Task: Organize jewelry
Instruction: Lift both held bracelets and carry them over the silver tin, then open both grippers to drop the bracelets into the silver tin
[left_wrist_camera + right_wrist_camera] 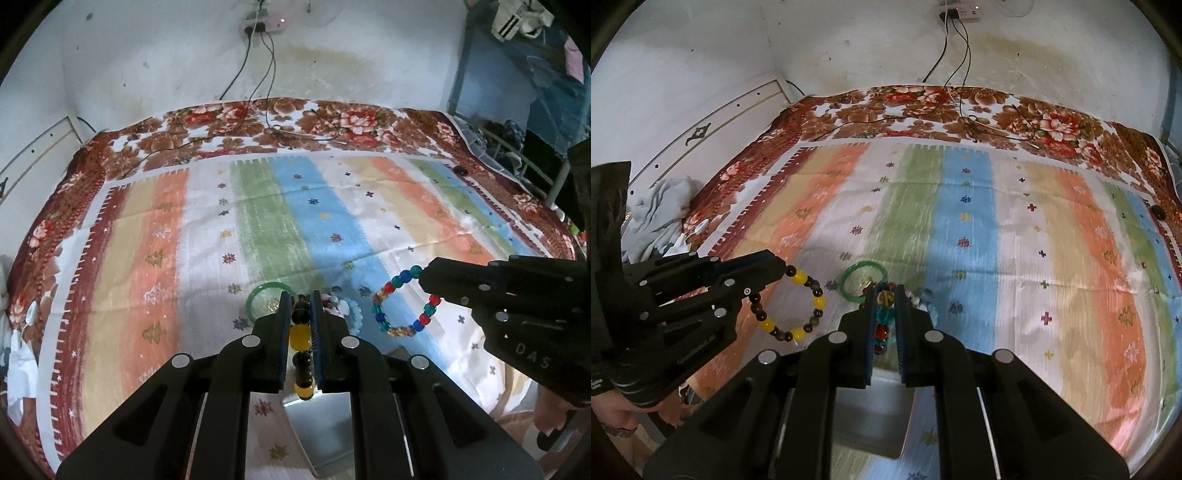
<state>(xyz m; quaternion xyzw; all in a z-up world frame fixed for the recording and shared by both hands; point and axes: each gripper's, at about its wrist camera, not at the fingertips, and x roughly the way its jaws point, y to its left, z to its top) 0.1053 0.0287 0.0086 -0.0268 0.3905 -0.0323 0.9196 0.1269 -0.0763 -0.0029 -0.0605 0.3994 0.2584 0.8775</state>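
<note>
Left gripper [300,314]: clamped on the yellow-and-dark bead bracelet [792,306]; its loop hangs free off the tips, above the bed.
Right gripper [886,306]: clamped on the multicolour bead bracelet [404,302]; red, blue and teal beads, also lifted clear of the bedspread [258,229].
Handling: both look light and floppy, probably beads on elastic. Round glossy beads may roll or slip between the pads, so pinch across one bead or the cord gap, not the curve of the loop.
Metal tray [875,413]: shiny, low in both views, just below the grippers; the likely drop spot, though I can't confirm it.
Remaining pile: green bangle [862,282] flat on the bed, stiff and likely brittle; pale blue bead bracelet [352,310] touching the clutter beside it.
In the way: the two dangling loops sit close and could snag each other or the pile.
Far: cables [258,122] trail across the floral blanket [332,125], well apart from the jewelry.
</note>
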